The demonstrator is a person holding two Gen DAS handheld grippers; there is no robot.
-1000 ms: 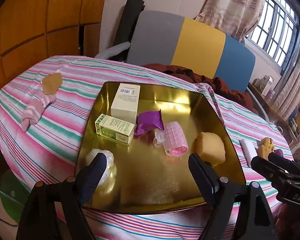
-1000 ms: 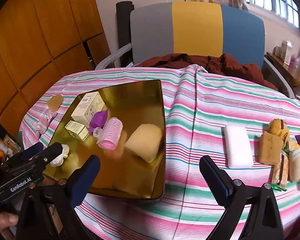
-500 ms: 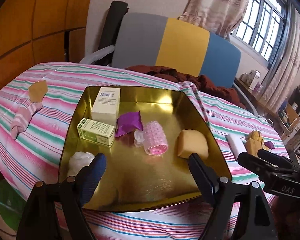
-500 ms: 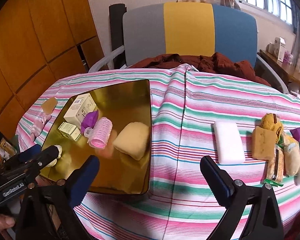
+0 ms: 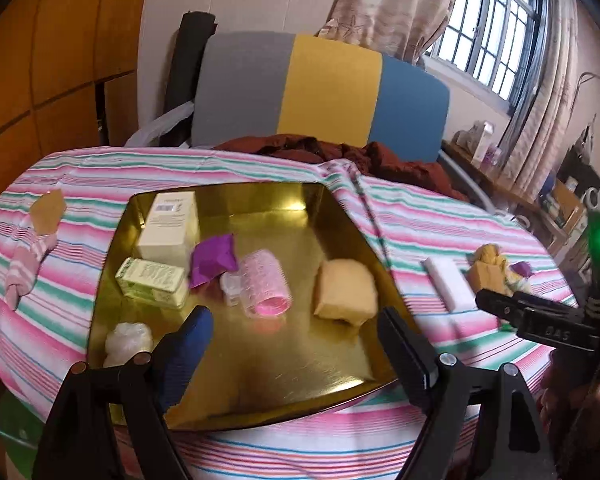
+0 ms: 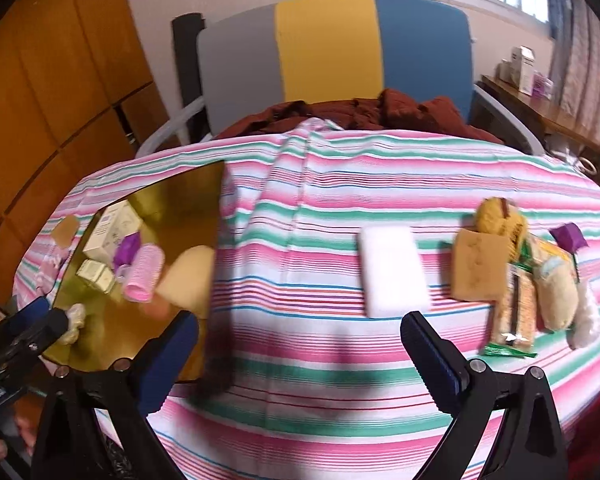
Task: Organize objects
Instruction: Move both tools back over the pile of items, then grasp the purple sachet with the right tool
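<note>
Now the right gripper point(image 6: 300, 344) has swung from the gold tray point(image 6: 172, 188) toward the white block point(image 6: 394, 270) at frame centre — likely next pick — both it and the left gripper point(image 5: 294, 334) spread, empty

A chair point(image 5: 320, 92) with grey, yellow and blue panels stands at upper centre, dark red cloth point(image 5: 340, 156) below it, a barred window point(image 5: 496, 28) at upper right.

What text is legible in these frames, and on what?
"DAS": on the right gripper, seen from the left wrist view.
White box in the gold tray: barcode label and print, too small to read.
Green box: print blurred.
Snack wrapper: blurred.
</note>
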